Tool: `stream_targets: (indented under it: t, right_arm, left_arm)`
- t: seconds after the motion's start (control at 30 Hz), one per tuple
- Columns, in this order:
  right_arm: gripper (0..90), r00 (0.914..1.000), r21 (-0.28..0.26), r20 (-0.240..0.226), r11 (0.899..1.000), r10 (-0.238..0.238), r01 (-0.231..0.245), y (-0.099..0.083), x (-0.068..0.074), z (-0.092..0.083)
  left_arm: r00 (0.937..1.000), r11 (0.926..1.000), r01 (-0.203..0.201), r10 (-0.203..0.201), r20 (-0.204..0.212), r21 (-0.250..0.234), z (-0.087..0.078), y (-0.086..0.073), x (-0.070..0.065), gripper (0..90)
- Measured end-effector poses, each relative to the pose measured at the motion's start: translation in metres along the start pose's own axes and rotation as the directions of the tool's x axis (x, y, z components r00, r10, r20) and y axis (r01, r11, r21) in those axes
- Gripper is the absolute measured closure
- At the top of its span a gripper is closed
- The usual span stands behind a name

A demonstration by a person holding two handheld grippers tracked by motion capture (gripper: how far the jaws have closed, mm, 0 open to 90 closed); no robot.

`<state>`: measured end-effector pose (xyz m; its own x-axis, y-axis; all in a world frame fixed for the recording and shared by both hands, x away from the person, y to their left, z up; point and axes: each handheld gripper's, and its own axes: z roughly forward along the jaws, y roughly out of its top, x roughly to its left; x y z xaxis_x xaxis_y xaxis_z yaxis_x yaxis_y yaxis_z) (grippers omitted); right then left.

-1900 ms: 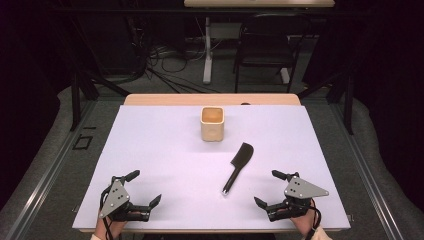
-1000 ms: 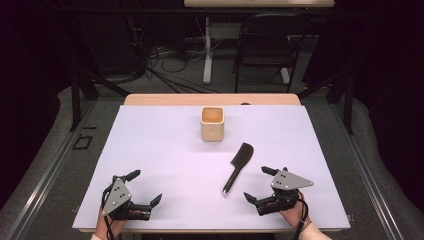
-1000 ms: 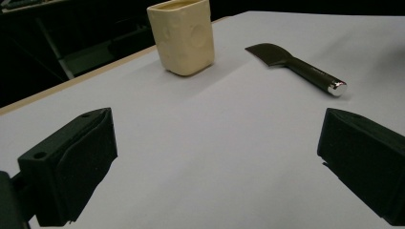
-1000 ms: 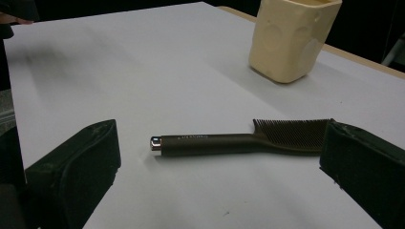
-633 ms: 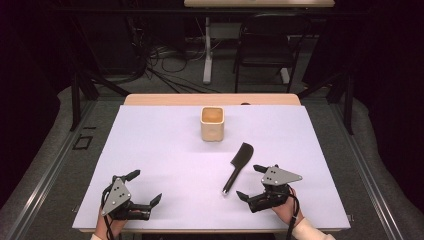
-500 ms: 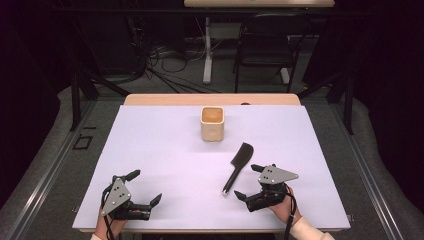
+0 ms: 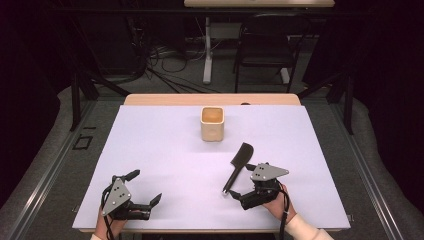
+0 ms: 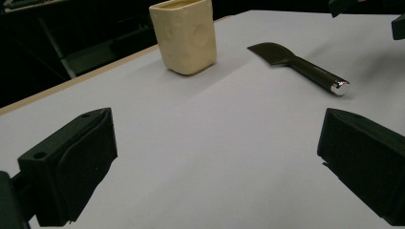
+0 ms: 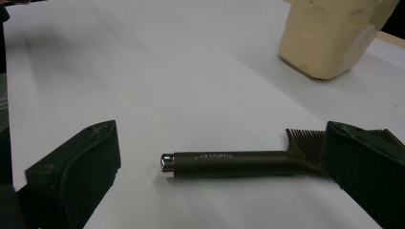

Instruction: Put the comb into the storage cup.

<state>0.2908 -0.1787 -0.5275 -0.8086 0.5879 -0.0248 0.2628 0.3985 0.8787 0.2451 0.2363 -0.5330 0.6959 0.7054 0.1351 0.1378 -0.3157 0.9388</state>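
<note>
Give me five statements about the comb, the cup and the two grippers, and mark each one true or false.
1. The comb lies flat on the white table. True.
2. The right gripper is shut on the comb's handle. False: its jaws stand open, and the right gripper view shows the handle lying between them, untouched.
3. The cream cup stands upright, apart from the comb. True.
4. The comb's teeth sit inside the cup. False: the whole comb is on the table, nearer the person than the cup.
5. The left gripper is open with nothing between its jaws. True.
</note>
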Motion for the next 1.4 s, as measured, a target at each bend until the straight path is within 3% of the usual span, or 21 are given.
stream_targets:
  t: [0.93, 1.13, 1.23, 1.27, 1.33, 1.4]
  right_arm:
    - [1.4, 0.9996, 0.064, -0.027, 0.998, 0.009, -0.008, 0.006, 0.0, 0.028]
    - [13.4, 0.9991, 0.059, -0.042, 0.998, 0.006, -0.003, 0.007, 0.0, 0.031]
    - [29.8, 0.9994, 0.055, -0.034, 0.998, -0.008, 0.01, 0.009, 0.002, 0.033]
    - [29.8, 0.9994, 0.055, -0.034, 0.998, -0.008, 0.01, 0.009, 0.002, 0.033]
    - [46.6, 0.9996, 0.07, -0.028, 0.997, -0.008, 0.01, 0.009, 0.003, 0.036]
    - [53.7, 0.9992, 0.087, -0.037, 0.996, -0.011, 0.014, 0.009, 0.003, 0.037]
  left_arm:
    - [1.0, 1.0, 0.001, -0.001, -0.001, -0.001, 0.0, -0.001, 0.0, 0.0]
    - [1.0, 1.0, -0.001, 0.001, 0.003, 0.008, 0.001, -0.001, 0.0, 0.0]
    - [1.0, 1.0, -0.002, 0.002, 0.004, 0.009, 0.001, -0.001, 0.0, 0.0]
    - [1.0, 1.0, -0.002, 0.002, 0.004, 0.009, 0.001, -0.001, 0.0, 0.0]
    - [1.0, 1.0, -0.003, 0.003, 0.001, 0.009, 0.001, -0.001, 0.0, 0.0]
    - [1.0, 0.9999, -0.002, 0.002, 0.002, 0.011, 0.001, -0.001, 0.0, 0.0]
